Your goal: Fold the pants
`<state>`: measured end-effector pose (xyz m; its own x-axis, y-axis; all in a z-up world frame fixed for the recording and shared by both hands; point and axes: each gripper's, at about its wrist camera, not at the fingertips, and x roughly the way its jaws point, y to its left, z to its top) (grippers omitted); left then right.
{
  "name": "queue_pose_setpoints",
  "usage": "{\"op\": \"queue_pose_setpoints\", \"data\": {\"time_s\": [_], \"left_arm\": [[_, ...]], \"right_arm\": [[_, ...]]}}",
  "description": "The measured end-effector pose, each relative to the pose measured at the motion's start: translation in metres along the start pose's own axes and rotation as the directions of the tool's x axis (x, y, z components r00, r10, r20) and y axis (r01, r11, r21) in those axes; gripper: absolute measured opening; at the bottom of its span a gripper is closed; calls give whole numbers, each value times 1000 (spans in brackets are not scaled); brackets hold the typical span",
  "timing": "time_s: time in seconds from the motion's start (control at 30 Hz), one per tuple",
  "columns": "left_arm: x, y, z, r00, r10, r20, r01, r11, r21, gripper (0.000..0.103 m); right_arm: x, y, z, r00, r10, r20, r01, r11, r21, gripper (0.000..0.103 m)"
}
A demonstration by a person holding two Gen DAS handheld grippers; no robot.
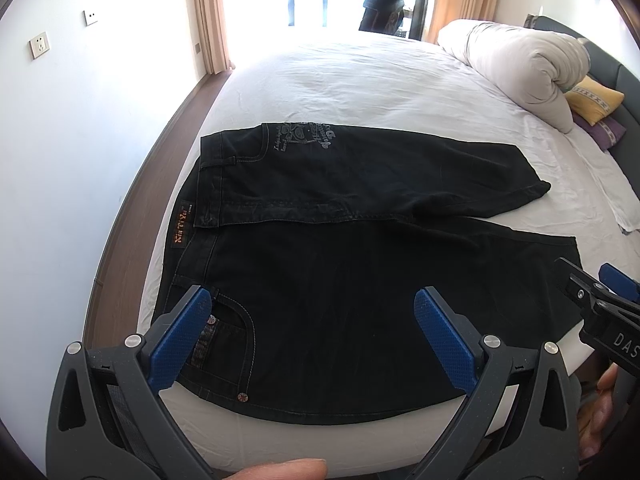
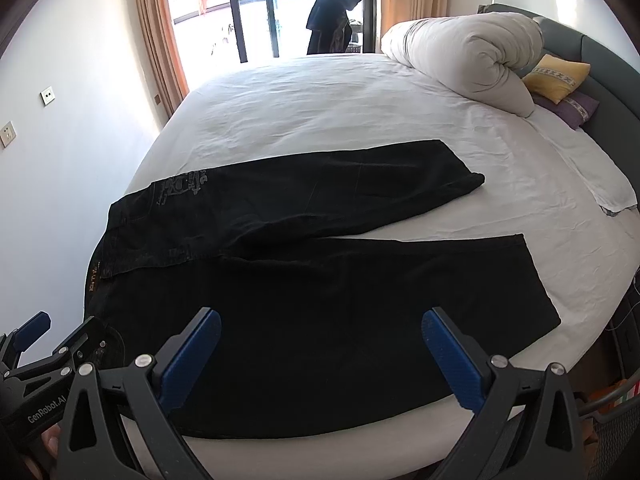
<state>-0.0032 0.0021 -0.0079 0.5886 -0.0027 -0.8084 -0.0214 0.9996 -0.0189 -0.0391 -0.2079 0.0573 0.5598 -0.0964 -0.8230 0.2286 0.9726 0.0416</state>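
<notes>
Pants [image 1: 340,280] flat on bed [image 1: 360,80]; my left gripper [image 1: 312,332] and right gripper [image 2: 320,348] hover released. Folding not begun. Next: grasp near leg's edge.

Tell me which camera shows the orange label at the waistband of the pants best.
The left wrist view. There the orange label sits large and sharp on the waistband of the black pants, its lettering visible. In the right wrist view it is a thin, dim strip at the pants' left edge, lettering unreadable.

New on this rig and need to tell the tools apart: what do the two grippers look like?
Both match: dark grey frames, silver bolts, blue textured pads on the fingers. The left gripper reads "GenRobot.AI" in the right view; the right gripper shows "DAS" in the left view.
</notes>
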Motion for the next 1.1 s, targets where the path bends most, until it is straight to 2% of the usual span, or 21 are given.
{"op": "queue_pose_setpoints", "data": {"time_s": [1.1], "left_arm": [[1,1,-1,1000,-1,-4,1,1000,-2,103]], "right_arm": [[5,5,-6,1000,-1,-13,1,1000,-2,103]]}}
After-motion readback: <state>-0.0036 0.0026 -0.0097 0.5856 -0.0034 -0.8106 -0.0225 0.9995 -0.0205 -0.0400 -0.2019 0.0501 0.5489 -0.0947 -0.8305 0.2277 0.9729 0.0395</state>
